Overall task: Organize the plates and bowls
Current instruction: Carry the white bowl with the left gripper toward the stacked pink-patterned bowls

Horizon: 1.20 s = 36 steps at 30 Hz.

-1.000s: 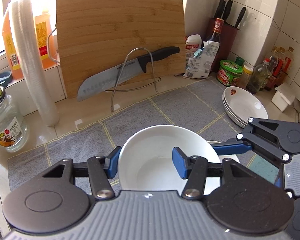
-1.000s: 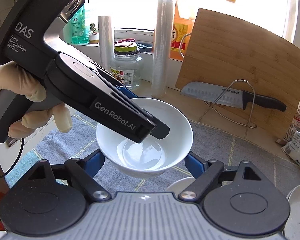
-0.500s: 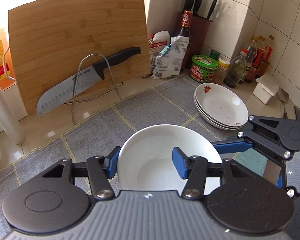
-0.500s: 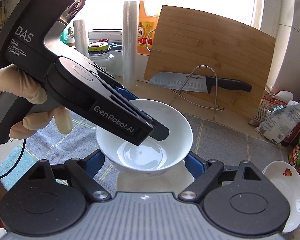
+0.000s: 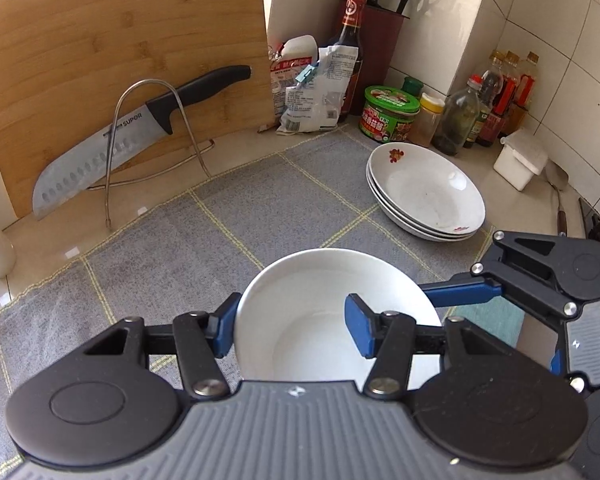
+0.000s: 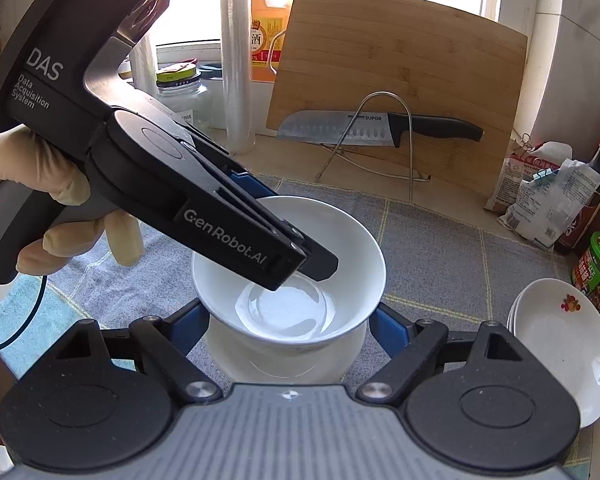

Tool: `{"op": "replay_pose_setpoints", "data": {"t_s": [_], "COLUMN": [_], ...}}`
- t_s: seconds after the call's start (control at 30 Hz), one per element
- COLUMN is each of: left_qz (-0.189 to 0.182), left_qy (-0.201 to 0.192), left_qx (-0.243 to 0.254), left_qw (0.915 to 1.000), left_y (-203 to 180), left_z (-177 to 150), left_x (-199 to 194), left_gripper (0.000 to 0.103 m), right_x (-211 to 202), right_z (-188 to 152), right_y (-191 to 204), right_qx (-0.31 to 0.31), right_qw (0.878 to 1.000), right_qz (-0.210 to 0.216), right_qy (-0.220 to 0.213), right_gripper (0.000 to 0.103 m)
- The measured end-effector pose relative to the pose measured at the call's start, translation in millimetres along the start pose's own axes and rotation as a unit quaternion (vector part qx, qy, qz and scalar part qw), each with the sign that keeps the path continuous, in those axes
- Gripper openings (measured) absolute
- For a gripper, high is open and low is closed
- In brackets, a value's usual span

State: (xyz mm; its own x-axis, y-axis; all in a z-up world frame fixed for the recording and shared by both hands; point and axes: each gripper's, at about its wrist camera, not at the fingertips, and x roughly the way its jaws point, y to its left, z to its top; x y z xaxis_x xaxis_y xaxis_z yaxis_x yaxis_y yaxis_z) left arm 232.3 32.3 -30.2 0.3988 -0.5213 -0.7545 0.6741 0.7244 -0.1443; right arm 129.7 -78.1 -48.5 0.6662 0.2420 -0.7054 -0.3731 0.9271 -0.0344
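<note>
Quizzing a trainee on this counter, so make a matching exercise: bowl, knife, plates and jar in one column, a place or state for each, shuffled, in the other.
Things:
1. bowl
2. knife
3. plates
4. jar

Places or states:
A. propped on the wire rack
B. stacked on the grey mat
C. rim pinched by the left gripper
D. has a green lid

Pairs: 1-C, 2-A, 3-B, 4-D

White bowl (image 6: 332, 240) in left gripper (image 6: 320, 260)
</note>
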Motion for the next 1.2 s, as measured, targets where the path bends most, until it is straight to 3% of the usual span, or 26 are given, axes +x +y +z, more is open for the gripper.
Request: {"op": "replay_pose_setpoints", "data": {"t_s": [1.2], "left_qz": [-0.015], "left_qy": [0.016], "left_qx": [0.001], "left_qw": [0.9998], "left_y": [0], "left_z": [-10], "left_x": [12], "left_gripper": [0.057], "right_x": [11], "right_z": [-3], "right_y": [-1], "right_qx": [0.001], "right_qw": [1.000], "right_qz": [0.007], "right_qy": [0.027], "right_gripper": [0.090]}}
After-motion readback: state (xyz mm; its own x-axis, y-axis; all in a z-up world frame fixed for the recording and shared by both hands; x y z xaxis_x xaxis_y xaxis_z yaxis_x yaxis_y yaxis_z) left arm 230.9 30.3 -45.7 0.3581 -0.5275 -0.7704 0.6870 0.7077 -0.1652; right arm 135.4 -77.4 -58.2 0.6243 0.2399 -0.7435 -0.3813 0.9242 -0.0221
